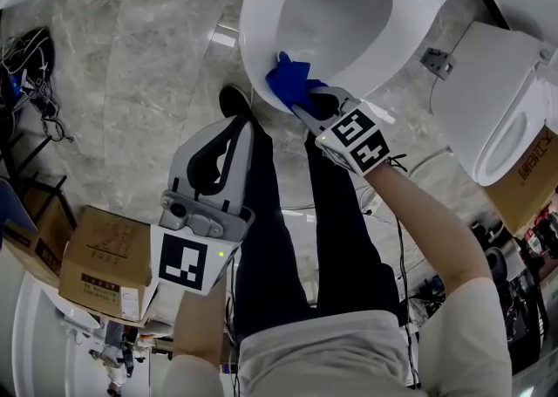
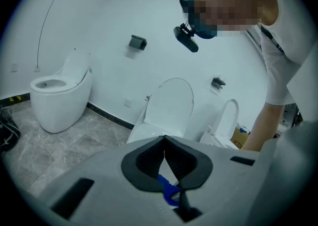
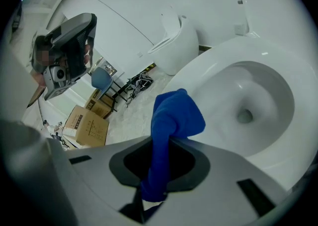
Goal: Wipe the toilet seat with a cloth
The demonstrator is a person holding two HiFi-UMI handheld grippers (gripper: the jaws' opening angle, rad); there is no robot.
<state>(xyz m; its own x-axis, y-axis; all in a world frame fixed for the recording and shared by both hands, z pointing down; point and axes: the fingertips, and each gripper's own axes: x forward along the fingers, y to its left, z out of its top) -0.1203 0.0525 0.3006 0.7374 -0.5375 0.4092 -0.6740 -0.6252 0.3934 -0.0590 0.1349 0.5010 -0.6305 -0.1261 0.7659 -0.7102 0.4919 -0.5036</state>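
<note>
A white toilet [image 1: 261, 55] stands open, its bowl [image 3: 248, 96] and front rim bare. In my right gripper [image 1: 303, 105] [image 3: 166, 143] a blue cloth [image 1: 292, 79] [image 3: 175, 115] is clamped, and it presses on the near front rim. The cloth sticks up past the jaws as a bunched wad. My left gripper [image 1: 241, 123] [image 2: 164, 143] hangs back over the floor in front of the toilet, jaws closed together with nothing held. Its own view looks at the raised lid [image 2: 170, 102].
A second toilet [image 1: 506, 116] stands to the right, and another one [image 2: 59, 98] to the left by the wall. Cardboard boxes [image 1: 100, 264] and tangled cables [image 1: 30, 64] lie on the marble floor at left. The person's dark-trousered legs [image 1: 279, 212] stand right before the bowl.
</note>
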